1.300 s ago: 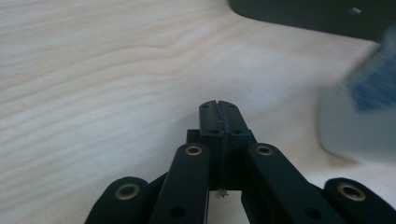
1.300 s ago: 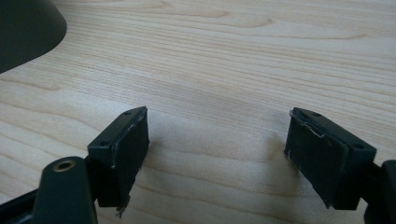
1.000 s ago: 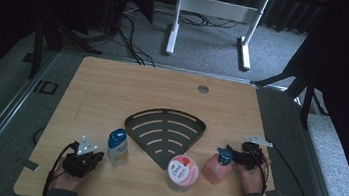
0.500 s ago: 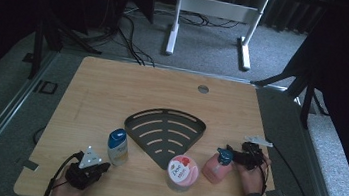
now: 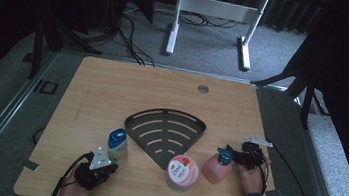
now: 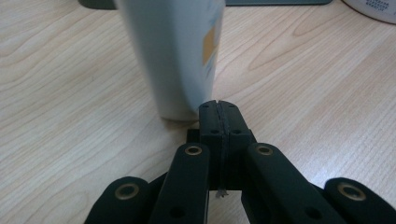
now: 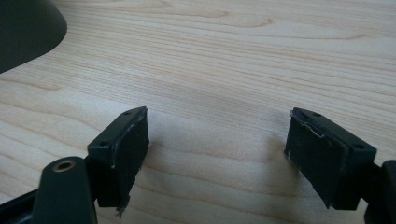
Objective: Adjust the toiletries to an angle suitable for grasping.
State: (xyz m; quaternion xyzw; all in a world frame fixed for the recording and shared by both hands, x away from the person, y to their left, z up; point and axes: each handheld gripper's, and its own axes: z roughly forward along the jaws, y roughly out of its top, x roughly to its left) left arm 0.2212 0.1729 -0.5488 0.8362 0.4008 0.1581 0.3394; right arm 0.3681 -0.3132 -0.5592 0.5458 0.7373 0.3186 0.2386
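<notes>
A white bottle with a blue cap stands near the table's front left; in the left gripper view its white body rises just ahead of the jaws. My left gripper is shut with nothing in it, its tips just short of the bottle's base. A pink pump bottle stands at the front right. My right gripper sits beside its blue pump top. In its own view the right gripper is open over bare wood.
A black fan-shaped slotted rack lies flat mid-table. A round Dove jar stands between the two bottles near the front edge. A dark rounded edge shows at the right gripper view's upper left. The table's far half is bare wood.
My left gripper has slid toward the front edge and rightward, ending just below the white bottle. The right gripper and the bottles have stayed put.
</notes>
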